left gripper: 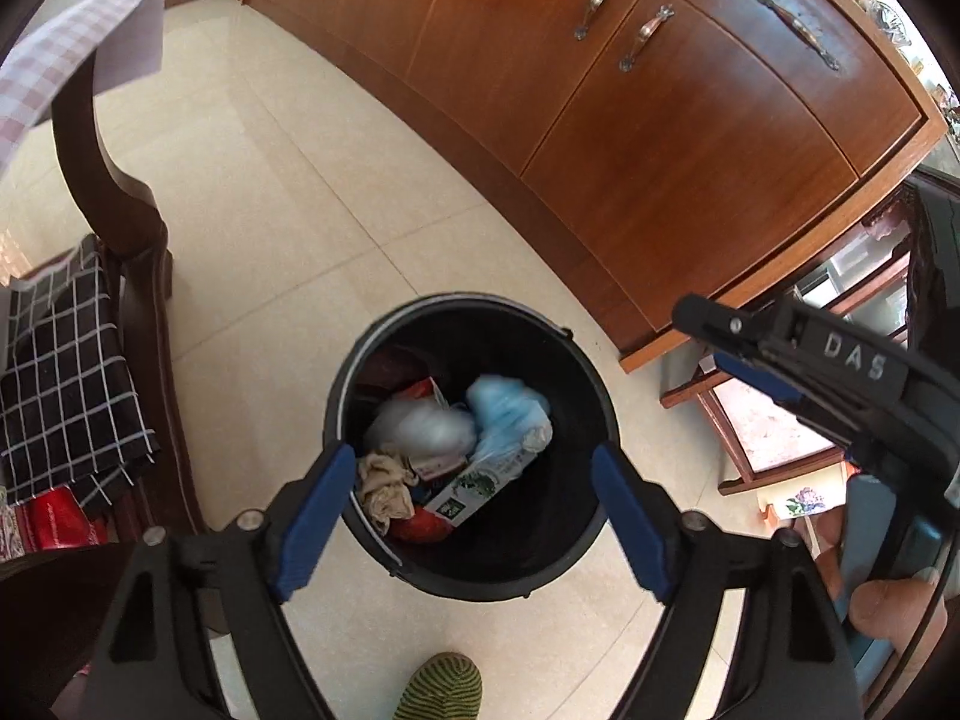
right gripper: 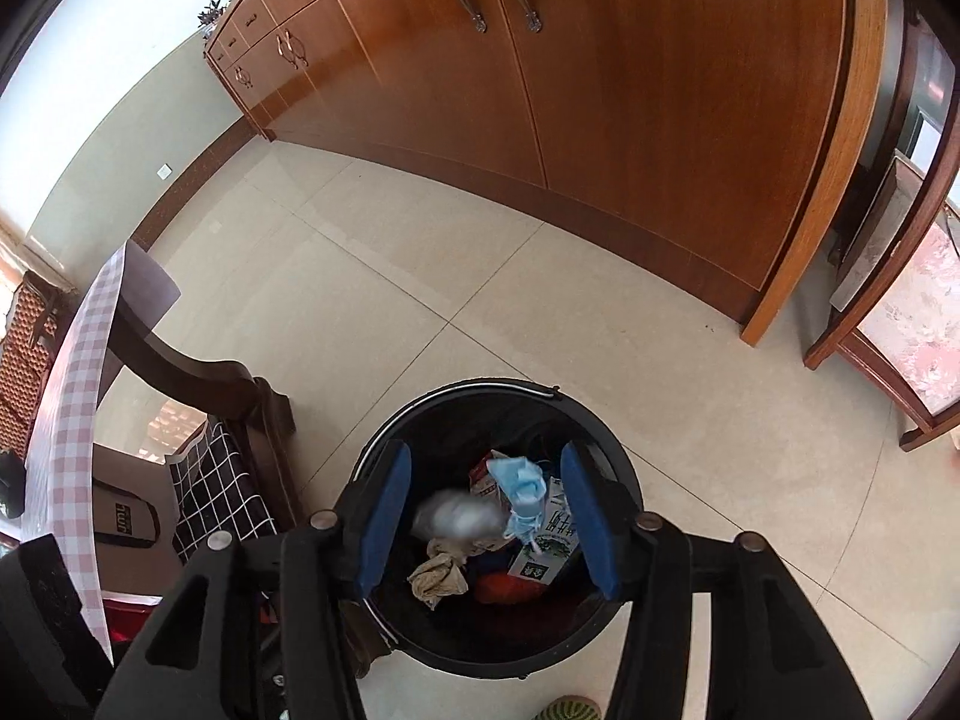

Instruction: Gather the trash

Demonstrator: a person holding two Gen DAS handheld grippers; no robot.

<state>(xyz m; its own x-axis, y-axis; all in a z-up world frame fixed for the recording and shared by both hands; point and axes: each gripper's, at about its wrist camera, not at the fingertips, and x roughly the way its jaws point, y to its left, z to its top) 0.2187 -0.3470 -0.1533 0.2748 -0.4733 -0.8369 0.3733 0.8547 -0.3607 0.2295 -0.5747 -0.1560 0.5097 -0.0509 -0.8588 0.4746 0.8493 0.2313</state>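
1. We hold both grippers over the bin point(left gripper: 474, 450): left gripper point(left gripper: 474, 504) wide apart, right gripper point(right gripper: 486, 522) partly apart, both empty.
2. Mask point(right gripper: 519, 483) and wad point(right gripper: 459, 516) drop between the fingers; we keep clear above the rim.

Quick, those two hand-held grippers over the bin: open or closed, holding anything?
Left hand-held gripper: open, holding nothing, above the trash bin.
Right hand-held gripper: open, nothing between its pads, above the same bin.

1 bin point(left gripper: 360, 354), 2 claws point(left gripper: 474, 474) point(right gripper: 489, 522)
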